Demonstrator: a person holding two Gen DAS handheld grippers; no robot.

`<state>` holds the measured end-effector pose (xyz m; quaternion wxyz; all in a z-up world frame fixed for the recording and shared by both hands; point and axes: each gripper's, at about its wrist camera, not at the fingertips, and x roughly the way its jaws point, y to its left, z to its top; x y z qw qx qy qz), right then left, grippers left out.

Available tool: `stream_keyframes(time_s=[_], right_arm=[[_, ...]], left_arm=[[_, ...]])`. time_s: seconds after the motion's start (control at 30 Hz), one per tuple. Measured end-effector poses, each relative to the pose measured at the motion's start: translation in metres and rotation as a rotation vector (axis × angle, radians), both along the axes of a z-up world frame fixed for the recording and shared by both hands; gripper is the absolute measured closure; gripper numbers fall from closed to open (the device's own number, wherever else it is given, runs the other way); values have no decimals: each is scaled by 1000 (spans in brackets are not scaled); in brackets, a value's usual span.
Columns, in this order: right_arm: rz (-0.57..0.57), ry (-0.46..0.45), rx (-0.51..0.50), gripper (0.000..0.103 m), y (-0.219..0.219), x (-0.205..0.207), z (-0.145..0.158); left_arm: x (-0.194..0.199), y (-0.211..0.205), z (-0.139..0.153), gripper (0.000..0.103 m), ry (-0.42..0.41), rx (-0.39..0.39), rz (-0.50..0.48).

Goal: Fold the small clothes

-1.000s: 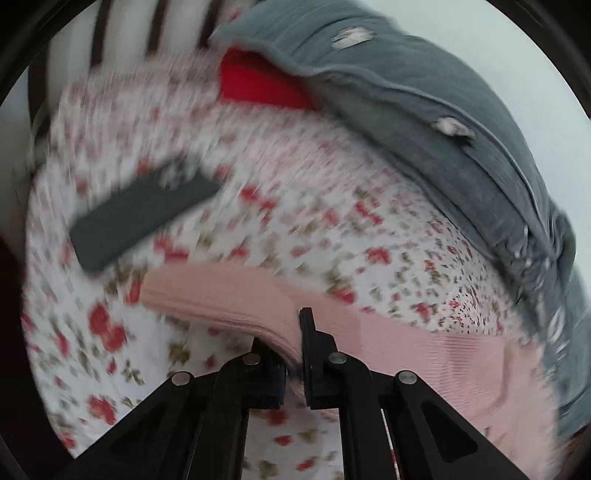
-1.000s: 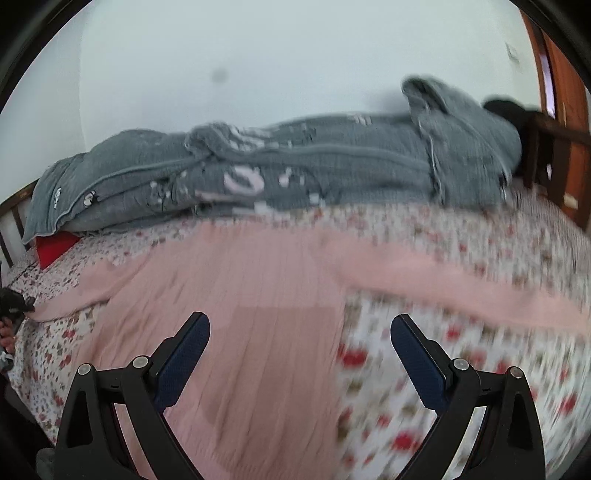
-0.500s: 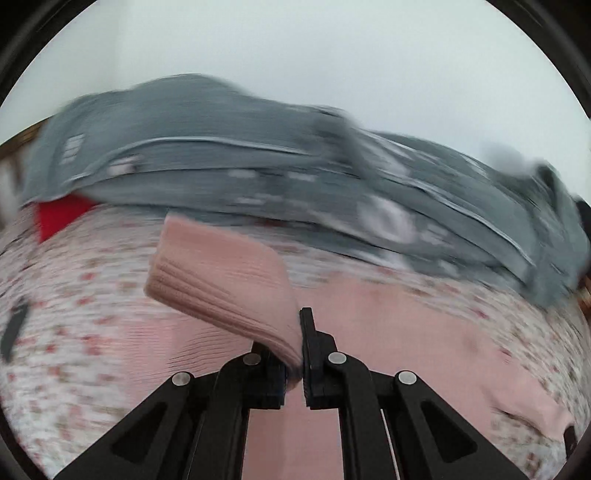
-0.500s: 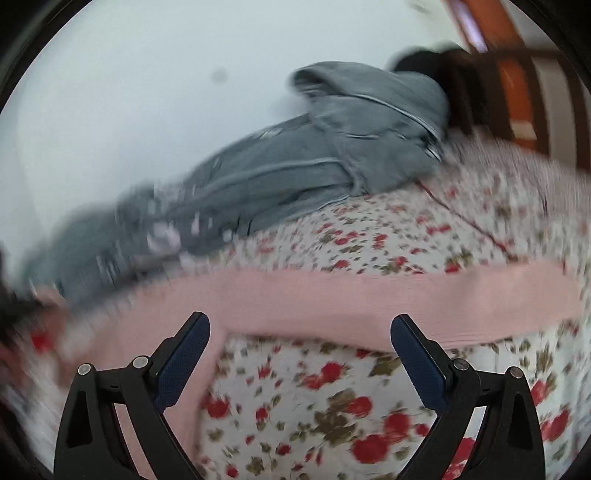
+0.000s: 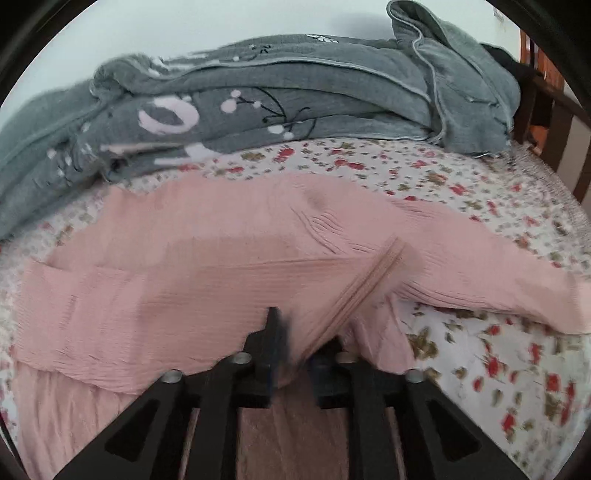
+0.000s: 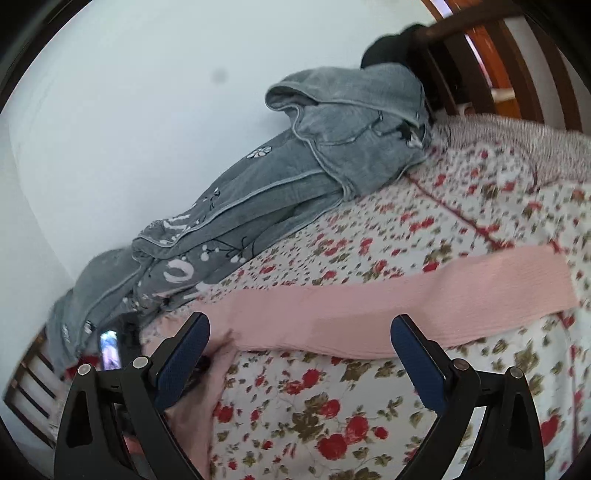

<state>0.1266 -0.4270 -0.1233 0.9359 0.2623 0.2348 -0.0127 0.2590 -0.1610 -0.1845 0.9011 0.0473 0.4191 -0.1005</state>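
the left gripper (image 5: 295,350) is seen low over a pink ribbed knit garment (image 5: 192,280), its jaws opening, with a folded-over ribbed cuff (image 5: 369,288) of that garment lying between the black fingers; whether the pads touch the cloth cannot be told through the blur. the cuff is laid diagonally across the garment's body, which is spread flat on a white bedspread printed with red flowers (image 5: 480,362). a second sleeve is stretched away to the right across the bedspread. behind the garment, a grey quilted blanket with pale flower marks (image 5: 295,96) is heaped along a pale wall (image 5: 184,26), and dark wooden bed rails (image 5: 554,122) are seen at the far right. the right gripper (image 6: 299,354) is held with its blue-padded jaws spread wide, nothing between them but air; the outstretched pink sleeve (image 6: 424,299) is seen lying just beyond the pads on the flowered bedspread (image 6: 332,413). the grey blanket (image 6: 295,184) is seen further off against the wall, with the wooden rails (image 6: 498,55) at the upper right.
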Motion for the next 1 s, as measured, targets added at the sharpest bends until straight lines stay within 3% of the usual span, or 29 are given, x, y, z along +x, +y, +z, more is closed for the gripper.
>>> stream_keyframes(time_s=[0.03, 0.07, 0.1, 0.23, 0.37, 0.4, 0.57, 0.7, 0.87, 1.0], right_arm=[[-4, 5, -11, 5, 0, 0, 0], [-3, 10, -13, 5, -1, 0, -1], [0, 18, -11, 5, -2, 0, -2], [0, 53, -17, 5, -7, 1, -7], [-37, 124, -130, 5, -9, 0, -13], [-39, 136, -145, 5, -9, 0, -15], [0, 131, -157, 8, -10, -7, -22], [110, 94, -133, 9, 14, -1, -20], [205, 94, -181, 16, 65, 30, -12], [275, 135, -239, 22, 108, 72, 6]], left_arm=[[0, 6, 2, 55, 15, -18, -3], [-2, 9, 2, 37, 13, -21, 3], [-5, 17, 6, 31, -11, -23, 17], [-20, 42, 10, 30, -52, -48, 21], [-37, 84, 19, 24, -93, -78, 74], [-41, 99, 22, 20, -118, -74, 104], [-40, 151, 25, 19, -144, -4, 211], [-39, 187, 30, 19, -188, 28, 266], [-12, 245, 30, 19, -147, -153, 337], [26, 269, 27, 19, -96, -208, 344]])
